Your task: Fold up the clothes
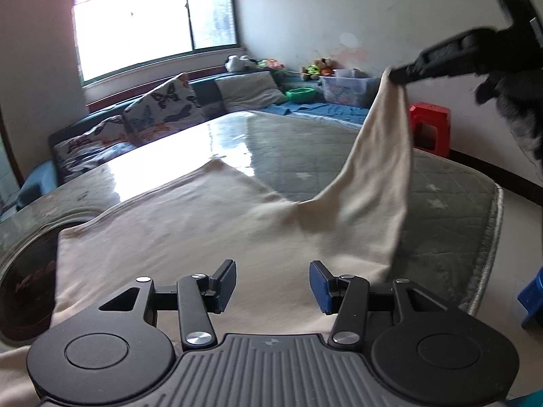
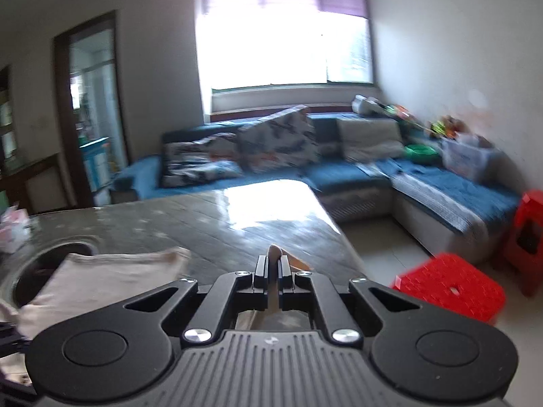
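A cream garment (image 1: 190, 224) lies spread on the grey-green table (image 1: 298, 142). My left gripper (image 1: 273, 283) is open and empty, low over the garment's near part. My right gripper (image 1: 395, 76) is shut on the garment's right corner and holds it raised well above the table, so the cloth hangs in a taut strip (image 1: 376, 162). In the right wrist view the right gripper (image 2: 272, 264) is shut on a cream fold (image 2: 274, 251), and the rest of the garment (image 2: 108, 271) lies at lower left on the table (image 2: 217, 224).
A round dark opening (image 1: 30, 285) in the table is at the left, partly under the garment. Red stools (image 2: 451, 286) (image 1: 429, 125) and a blue one (image 1: 532, 298) stand on the floor at the right. A blue sofa (image 2: 356, 173) with cushions lies beyond the table.
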The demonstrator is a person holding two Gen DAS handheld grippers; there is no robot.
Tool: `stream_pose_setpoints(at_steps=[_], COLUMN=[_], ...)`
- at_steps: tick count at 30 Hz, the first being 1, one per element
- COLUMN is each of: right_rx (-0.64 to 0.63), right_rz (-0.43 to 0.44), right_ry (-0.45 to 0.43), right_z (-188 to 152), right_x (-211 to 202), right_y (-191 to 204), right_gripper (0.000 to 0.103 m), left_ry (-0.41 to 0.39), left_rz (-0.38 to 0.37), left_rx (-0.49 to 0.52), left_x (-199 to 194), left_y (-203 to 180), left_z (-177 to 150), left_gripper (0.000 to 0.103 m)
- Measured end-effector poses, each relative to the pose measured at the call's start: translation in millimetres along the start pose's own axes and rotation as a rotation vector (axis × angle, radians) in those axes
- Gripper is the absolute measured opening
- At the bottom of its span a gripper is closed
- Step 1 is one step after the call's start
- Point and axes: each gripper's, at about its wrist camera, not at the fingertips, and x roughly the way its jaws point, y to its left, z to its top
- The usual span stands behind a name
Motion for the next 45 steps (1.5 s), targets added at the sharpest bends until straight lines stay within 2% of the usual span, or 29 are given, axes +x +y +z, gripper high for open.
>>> stream_pose_setpoints(at_steps=[7,14,19,22,27,28,29,33,35,39,40,42,45], right_rx=[-0.147,-0.269,-0.347,-0.389,-0.44,-0.452,-0.458,-0.422,-0.395,-0.339,-0.334,-0.326,-0.302], right_rz=[0.158,0.319,0.433,0.493,0.558,0.565,0.562,0.491,0.441,0.337,0.315,0.27,0.253], right_ry=[-0.021,-0.015,0.06,0.127,0.217,0.226,0.227,0.244,0.266,0.317,0.32,0.326,0.336], right_z=[28,33,14,-9,-37,-41,-42,-45,-49,-63,-66,-72,-77], right_x=[-14,-13,6,13,17,16,13,8,9,8,7,5,3], right_y=[70,145,202,230,250,251,248,215,194,151,143,128,113], right_gripper=[0.004,0.004,0.004,0.005,0.019,0.026,0.033,0.038,0.05,0.054,0.057,0.059,0.065], left_ry=[-0.01,-0.023,-0.017,-0.008,0.0,-0.001,-0.003,-0.011,-0.008,-0.001,0.001,0.006,0.016], left_rz=[0.067,0.12,0.145,0.16,0.18,0.182,0.185,0.194,0.183,0.163,0.158,0.151,0.153], left_rx=[-0.079,-0.154,-0.194,-0.212,-0.235,-0.238,-0.24,-0.241,-0.23,-0.207,-0.201,-0.191,-0.18], left_x=[-16,-34,-45,-51,-60,-63,-65,-69,-65,-57,-55,-51,-47], left_y=[33,62,74,79,85,86,87,87,83,77,75,72,70], left_z=[-15,-31,-45,-52,-60,-61,-62,-61,-58,-53,-52,-50,-50], left_gripper=[0.053,0.054,0.055,0.056,0.058,0.058,0.058,0.058,0.057,0.055,0.05,0.047,0.034])
